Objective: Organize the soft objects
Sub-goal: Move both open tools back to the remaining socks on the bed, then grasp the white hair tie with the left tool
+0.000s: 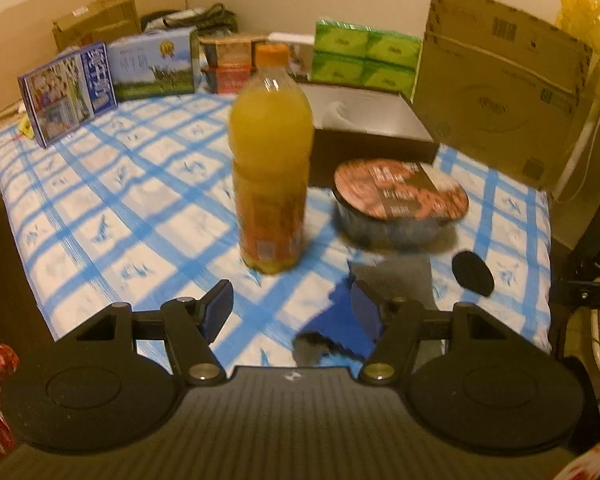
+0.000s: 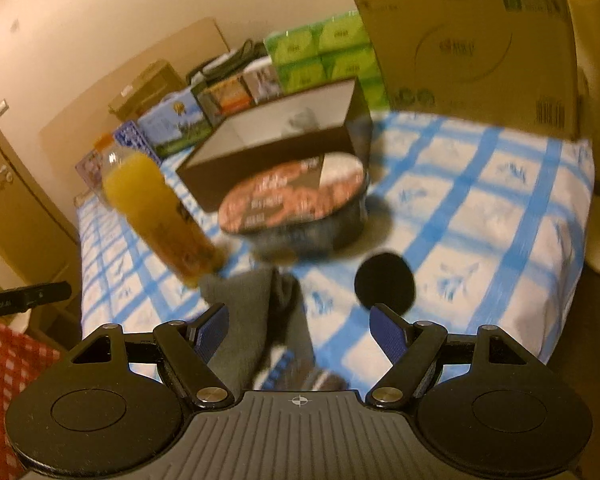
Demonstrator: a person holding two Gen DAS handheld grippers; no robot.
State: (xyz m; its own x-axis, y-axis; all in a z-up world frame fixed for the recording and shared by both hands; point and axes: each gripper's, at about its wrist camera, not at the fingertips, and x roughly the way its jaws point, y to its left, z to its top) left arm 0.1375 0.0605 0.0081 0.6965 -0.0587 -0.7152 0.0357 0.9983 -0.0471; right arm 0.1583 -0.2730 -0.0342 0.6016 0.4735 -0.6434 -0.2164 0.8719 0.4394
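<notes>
A grey sock (image 2: 252,320) lies on the blue checked cloth (image 2: 480,216), running between my right gripper's (image 2: 300,328) open fingers. It also shows in the left wrist view (image 1: 392,276), with a blue cloth piece (image 1: 340,320) by it. A black round pad (image 2: 384,282) lies just beyond the right finger; it also shows in the left wrist view (image 1: 473,274). My left gripper (image 1: 292,308) is open and empty, low over the cloth in front of the juice bottle (image 1: 270,172). An open dark box (image 1: 364,128) stands behind.
A noodle bowl (image 1: 400,208) sits right of the bottle. Milk cartons (image 1: 108,76), green tissue packs (image 1: 364,58) and a tall cardboard box (image 1: 496,92) line the back. The table drops off at the near and right edges. Red checked fabric (image 2: 4,380) is at the left.
</notes>
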